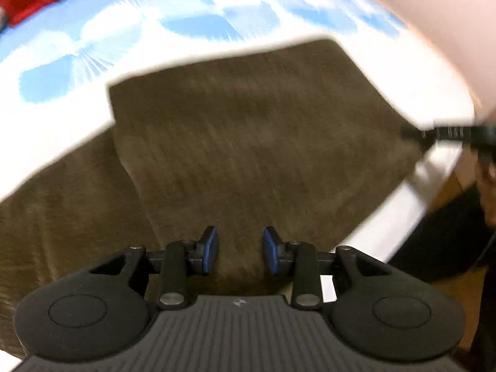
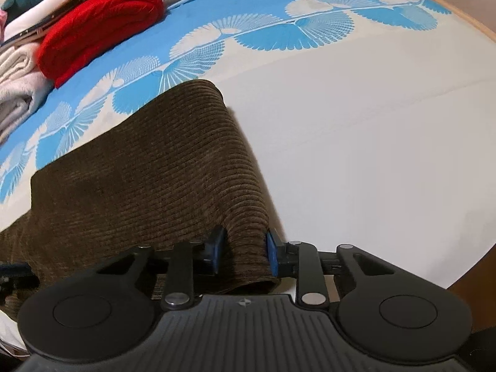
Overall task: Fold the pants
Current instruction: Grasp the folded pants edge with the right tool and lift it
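1. Gripping the brown corduroy pants [image 2: 148, 192], the right gripper [image 2: 243, 252] has its blue-padded fingers [image 2: 272, 255] clenched on a rolled fold at the near right edge of the garment, fabric bunched between the pads.
2. The pants lie across a bed sheet [image 2: 356, 142], white nearby with a blue fan pattern farther back; the folded upper layer runs away from the right gripper toward the patterned band.
3. In the left wrist view, the left gripper [image 1: 240, 251] hangs over the pants [image 1: 254, 142], pointing steeply down. Its fingers [image 1: 210, 248] stand apart, released, with only flat corduroy showing in the gap; the picture is blurred, so whether the tips touch the cloth is unclear.
4. From that side the pants show a top layer with a squared far edge lying over a lower layer that spreads off to the left.
5. At the far left of the bed in the right wrist view sits a stack of folded clothes: a red knit [image 2: 99, 28], and cream and white pieces [image 2: 18, 80] beside it.
6. A pale sleeve [image 1: 434, 24] crosses the upper right of the left view.
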